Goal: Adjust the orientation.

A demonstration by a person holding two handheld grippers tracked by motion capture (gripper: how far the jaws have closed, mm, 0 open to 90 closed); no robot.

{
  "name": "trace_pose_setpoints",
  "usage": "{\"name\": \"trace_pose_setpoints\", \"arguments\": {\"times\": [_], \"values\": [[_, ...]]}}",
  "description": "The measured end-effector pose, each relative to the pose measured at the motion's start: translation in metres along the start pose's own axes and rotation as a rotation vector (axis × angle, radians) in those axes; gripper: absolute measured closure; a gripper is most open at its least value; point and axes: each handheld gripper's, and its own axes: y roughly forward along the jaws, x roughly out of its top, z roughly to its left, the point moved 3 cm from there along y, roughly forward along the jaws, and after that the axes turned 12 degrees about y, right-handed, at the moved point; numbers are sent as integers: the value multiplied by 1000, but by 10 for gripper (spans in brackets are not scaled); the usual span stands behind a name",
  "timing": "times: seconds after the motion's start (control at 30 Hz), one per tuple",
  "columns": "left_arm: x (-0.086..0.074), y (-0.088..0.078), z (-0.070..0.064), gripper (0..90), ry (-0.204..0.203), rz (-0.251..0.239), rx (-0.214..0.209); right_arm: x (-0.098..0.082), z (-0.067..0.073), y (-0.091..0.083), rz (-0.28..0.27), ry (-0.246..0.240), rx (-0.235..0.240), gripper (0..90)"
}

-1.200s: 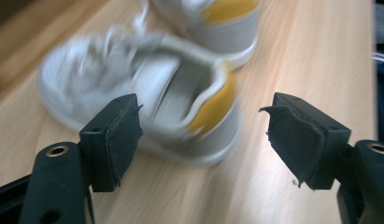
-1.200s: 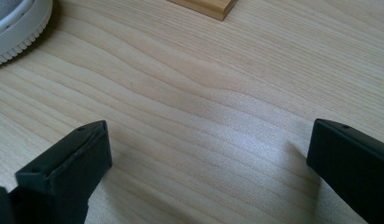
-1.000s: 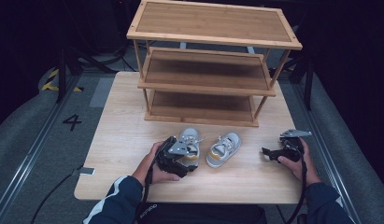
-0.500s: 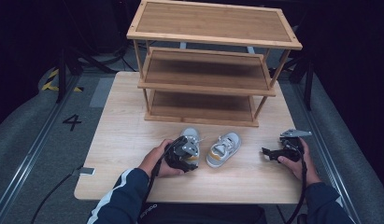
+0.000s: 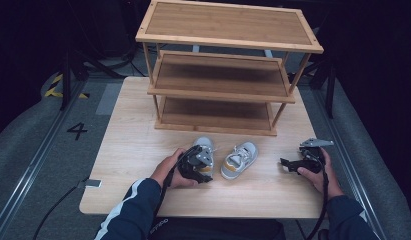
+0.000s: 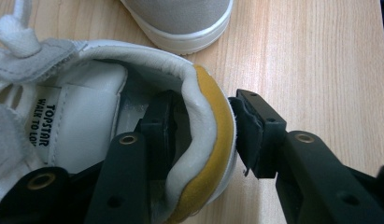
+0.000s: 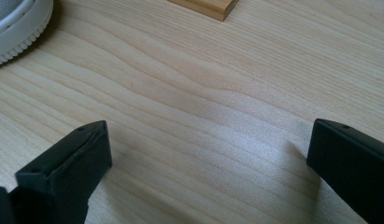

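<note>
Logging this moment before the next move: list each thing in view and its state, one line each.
Left hand-held gripper: jaws just closing, pinching the heel collar of the left shoe.
Right hand-held gripper: open, holding nothing, over the table.
Right shoe: upright on the table, untouched.
Shoe rack: upright, shelves bare.

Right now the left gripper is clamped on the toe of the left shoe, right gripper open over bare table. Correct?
Not the toe. The left gripper is clamped on the heel collar of the left shoe, one jaw inside the opening and one against the yellow heel tab, as the left gripper view shows. The right gripper is open over bare table, as you say.
</note>
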Motion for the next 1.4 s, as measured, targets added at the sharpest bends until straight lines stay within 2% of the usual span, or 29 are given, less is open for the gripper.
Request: {"name": "trace_pose_setpoints", "arguments": {"times": [0.3, 0.63, 0.77, 0.87, 1.07, 1.17, 1.23, 1.3, 1.4], "values": [[-1, -3, 8, 627, 22, -15, -21, 0, 0, 0, 0, 0, 0, 1], [-4, -7, 10, 646, 37, -6, -43, 0, 0, 0, 0, 1, 0, 1], [-7, -9, 14, 647, 31, 11, -27, 0, 0, 0, 0, 0, 0, 1], [-10, -10, 18, 647, 21, 1, -27, 0, 0, 0, 0, 0, 0, 1], [-17, -15, 29, 647, 22, 34, -8, 0, 0, 0, 0, 0, 0, 1], [-24, -18, 36, 649, 28, 18, 0, 0, 0, 0, 0, 0, 0, 1], [-25, -19, 36, 647, 26, 1, 1, 0, 0, 0, 1, 1, 1, 1], [-24, -23, 39, 649, 48, -25, 44, 0, 0, 0, 0, 0, 0, 1], [-21, -26, 40, 649, 63, -25, 51, 0, 0, 0, 0, 0, 0, 1]]}}
